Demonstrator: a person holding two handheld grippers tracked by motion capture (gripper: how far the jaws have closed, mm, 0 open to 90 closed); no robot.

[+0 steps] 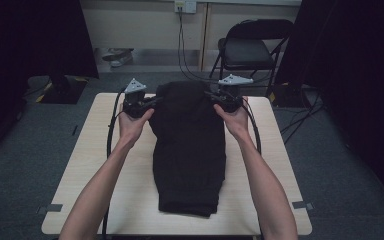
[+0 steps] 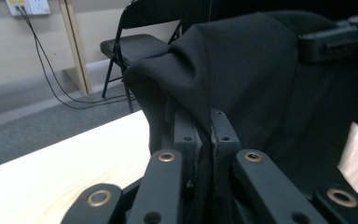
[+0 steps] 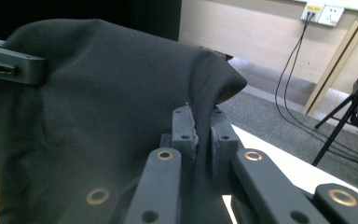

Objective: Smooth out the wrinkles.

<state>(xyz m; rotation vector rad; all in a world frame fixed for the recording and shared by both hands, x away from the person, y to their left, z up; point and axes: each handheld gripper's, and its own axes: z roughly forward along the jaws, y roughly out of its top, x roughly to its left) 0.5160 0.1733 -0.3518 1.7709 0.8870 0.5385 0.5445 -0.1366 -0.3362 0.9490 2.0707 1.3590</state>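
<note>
A black garment (image 1: 189, 150) lies lengthwise on the light wooden table (image 1: 105, 165), its far end raised off the surface. My left gripper (image 1: 152, 104) is shut on the garment's far left corner, and my right gripper (image 1: 211, 98) is shut on its far right corner. In the left gripper view the black cloth (image 2: 242, 70) is pinched between the pads of the left gripper (image 2: 206, 133), with the right gripper's jaw tip (image 2: 335, 39) across the fabric. In the right gripper view the cloth (image 3: 98, 84) sits clamped in the right gripper (image 3: 204, 130), and the left gripper's jaw tip (image 3: 14, 65) shows at the left.
A black folding chair (image 1: 250, 50) stands beyond the table's far right. Cables (image 1: 182, 55) run from a wall socket (image 1: 185, 6) down across the grey carpet. Dark curtains hang at both sides. Shoes (image 1: 117, 56) lie by the far wall.
</note>
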